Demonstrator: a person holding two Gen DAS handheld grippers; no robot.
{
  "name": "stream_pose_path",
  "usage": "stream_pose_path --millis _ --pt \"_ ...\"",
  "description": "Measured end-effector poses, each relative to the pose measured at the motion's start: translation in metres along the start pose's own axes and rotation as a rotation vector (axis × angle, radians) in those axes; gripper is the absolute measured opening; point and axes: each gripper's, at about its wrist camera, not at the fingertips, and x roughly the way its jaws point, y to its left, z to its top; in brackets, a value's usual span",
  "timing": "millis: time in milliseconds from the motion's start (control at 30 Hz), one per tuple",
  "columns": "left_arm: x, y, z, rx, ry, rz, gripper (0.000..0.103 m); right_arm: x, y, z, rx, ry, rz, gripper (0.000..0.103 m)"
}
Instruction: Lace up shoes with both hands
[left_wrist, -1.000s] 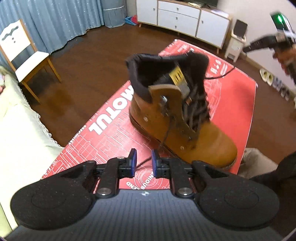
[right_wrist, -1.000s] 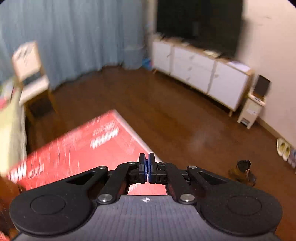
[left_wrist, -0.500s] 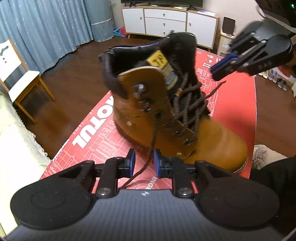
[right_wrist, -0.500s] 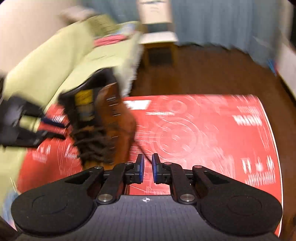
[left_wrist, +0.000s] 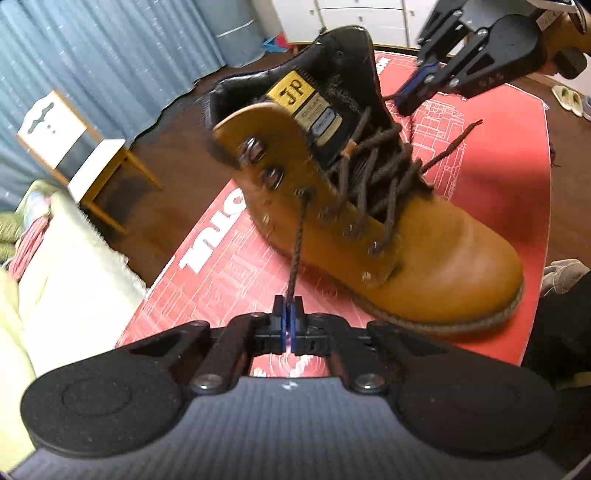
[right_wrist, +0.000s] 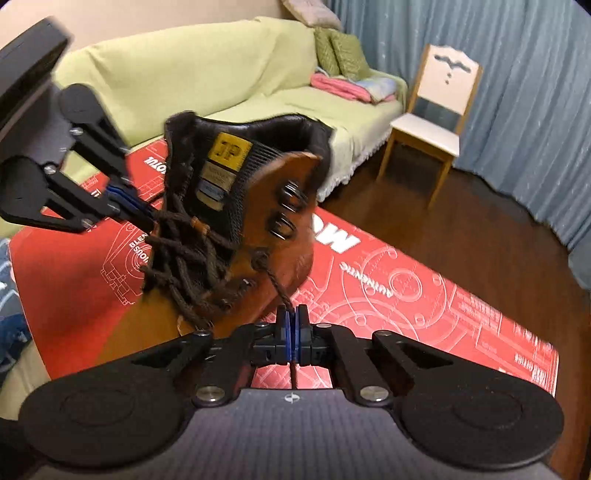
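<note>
A tan leather ankle boot with a black padded collar (left_wrist: 424, 236) stands upright on the red printed worktop (left_wrist: 229, 273), its dark brown braided lace crossing through the lower eyelets. The left claw (left_wrist: 288, 314) is clenched on the lace end (left_wrist: 297, 240) that runs taut from an upper eyelet on one side of the boot. On the opposite side, the right claw (right_wrist: 291, 325) is clenched on the other lace end (right_wrist: 275, 284), leading from its eyelet.
</note>
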Motion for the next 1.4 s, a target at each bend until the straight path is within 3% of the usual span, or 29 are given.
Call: stream_pose_path --millis 100,400,500,600,700,767,800,867,933,1033,1133,1333,1400 --pt "-0.008 -0.004 -0.008 -0.047 -0.044 -0.027 0.000 -0.007 -0.012 -0.013 0.027 0.032 -0.016 0.000" --pt "0.006 -0.047 -0.035 -0.134 -0.239 -0.112 0.002 -0.010 -0.029 -0.046 0.262 -0.050 0.175 0.000" --pt "0.009 -0.070 -0.040 -0.117 -0.311 -0.056 0.001 -0.007 -0.029 -0.056 0.322 -0.100 0.250 0.000" --pt "0.010 -0.091 -0.042 -0.124 -0.363 0.011 0.000 -0.001 -0.022 -0.064 0.297 -0.157 0.289 0.000" --pt "0.004 -0.106 -0.043 -0.216 -0.370 0.068 0.000 -0.006 -0.018 -0.075 0.297 -0.227 0.358 0.001" --pt "-0.004 -0.112 -0.045 -0.314 -0.360 0.079 0.005 -0.012 -0.024 -0.084 0.367 -0.253 0.437 0.002" --pt "-0.008 -0.115 -0.046 -0.357 -0.354 0.090 0.012 -0.017 -0.030 -0.088 0.414 -0.260 0.487 0.002" --pt "-0.019 -0.121 -0.047 -0.405 -0.356 0.161 0.013 -0.030 -0.045 -0.097 0.502 -0.308 0.553 0.005" --pt "-0.030 -0.127 -0.051 -0.437 -0.364 0.220 0.015 -0.049 -0.058 -0.103 0.527 -0.329 0.467 0.012" --pt "-0.042 -0.135 -0.059 -0.452 -0.364 0.263 0.015 -0.080 -0.067 -0.117 0.443 -0.349 0.257 0.014" --pt "-0.052 -0.143 -0.069 -0.434 -0.365 0.248 0.016 -0.094 -0.070 -0.131 0.303 -0.287 0.136 0.014" --pt "-0.050 -0.152 -0.073 -0.373 -0.375 0.177 0.025 -0.077 -0.043 -0.135 -0.281 -0.045 -0.006 0.013" --pt "-0.047 -0.156 -0.070 -0.369 -0.378 0.154 0.026 -0.062 -0.034 -0.130 -0.417 0.038 0.010 0.013"
